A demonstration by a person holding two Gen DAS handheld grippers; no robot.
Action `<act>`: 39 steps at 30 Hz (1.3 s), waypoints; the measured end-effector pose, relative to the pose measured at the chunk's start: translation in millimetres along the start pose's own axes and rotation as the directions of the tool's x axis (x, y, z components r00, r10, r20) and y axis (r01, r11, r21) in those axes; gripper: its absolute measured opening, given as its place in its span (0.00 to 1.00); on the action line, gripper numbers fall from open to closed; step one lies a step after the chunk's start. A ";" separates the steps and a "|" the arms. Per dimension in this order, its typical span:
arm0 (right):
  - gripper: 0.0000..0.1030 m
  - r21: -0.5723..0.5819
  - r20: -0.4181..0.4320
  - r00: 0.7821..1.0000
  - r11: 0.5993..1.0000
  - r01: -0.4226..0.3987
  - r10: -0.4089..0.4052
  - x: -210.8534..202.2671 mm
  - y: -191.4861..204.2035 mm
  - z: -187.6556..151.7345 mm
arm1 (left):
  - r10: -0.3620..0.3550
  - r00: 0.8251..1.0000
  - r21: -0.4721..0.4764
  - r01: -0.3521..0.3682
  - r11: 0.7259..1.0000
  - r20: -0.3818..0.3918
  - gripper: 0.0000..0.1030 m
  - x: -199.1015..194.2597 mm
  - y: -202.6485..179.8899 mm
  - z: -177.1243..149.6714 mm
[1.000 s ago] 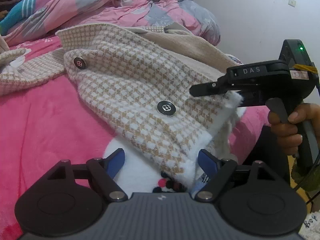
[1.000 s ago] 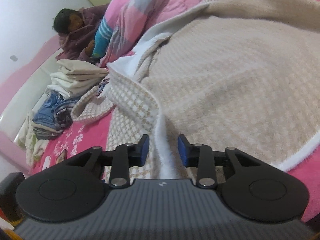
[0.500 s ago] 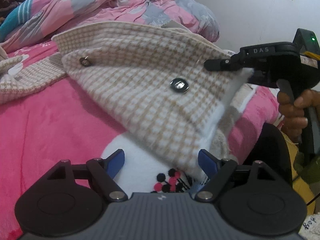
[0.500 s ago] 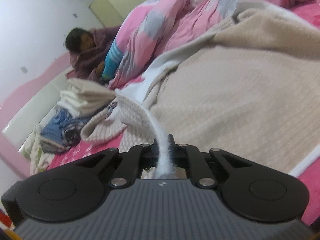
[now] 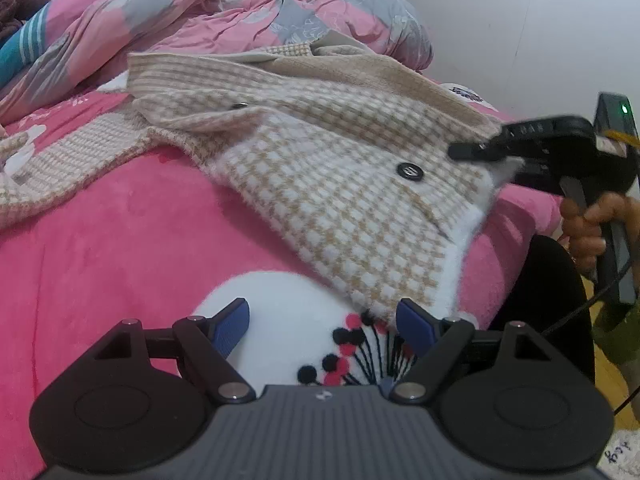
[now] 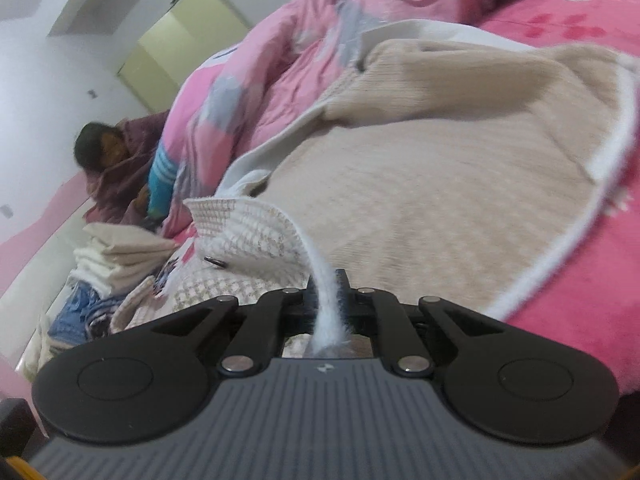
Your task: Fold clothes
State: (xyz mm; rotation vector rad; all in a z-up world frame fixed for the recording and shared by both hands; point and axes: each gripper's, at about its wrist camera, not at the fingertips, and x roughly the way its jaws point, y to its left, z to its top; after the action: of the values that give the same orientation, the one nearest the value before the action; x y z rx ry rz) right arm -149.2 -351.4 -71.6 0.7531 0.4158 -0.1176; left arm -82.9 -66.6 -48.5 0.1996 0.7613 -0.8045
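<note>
Right wrist view: jaws pinch the checked cardigan's (image 6: 256, 232) white edge.

One checked cardigan (image 5: 320, 168) lies on one pink bed (image 5: 120, 248), with two dark buttons (image 5: 409, 171) showing; two grippers (image 5: 320, 320), one rumpled quilt (image 5: 208, 12), one stack of folded clothes (image 6: 116, 264), one person (image 6: 108, 152) sitting behind
</note>
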 end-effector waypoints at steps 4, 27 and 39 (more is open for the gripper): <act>0.04 0.050 0.018 0.999 0.998 0.038 -0.039 -9.4 -17.4 -5.7 | 0.000 1.000 -0.004 0.000 1.000 0.006 0.79 4.1 2.5 5.9; 0.47 -0.547 -0.206 0.976 0.820 -0.170 0.065 143.1 192.9 111.9 | 0.392 0.911 -0.334 -0.332 0.882 0.131 0.73 47.5 166.3 110.8; 0.45 -0.895 -0.255 0.960 0.404 -0.189 -0.117 371.2 286.4 67.5 | 0.451 0.884 -0.431 -0.362 0.827 0.121 0.52 102.9 217.7 111.6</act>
State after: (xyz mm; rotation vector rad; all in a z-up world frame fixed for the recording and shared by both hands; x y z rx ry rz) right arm 283.0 -173.1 4.5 -0.3721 0.6507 0.2746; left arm 178.6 -24.1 -63.3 -0.0936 0.6257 -0.2414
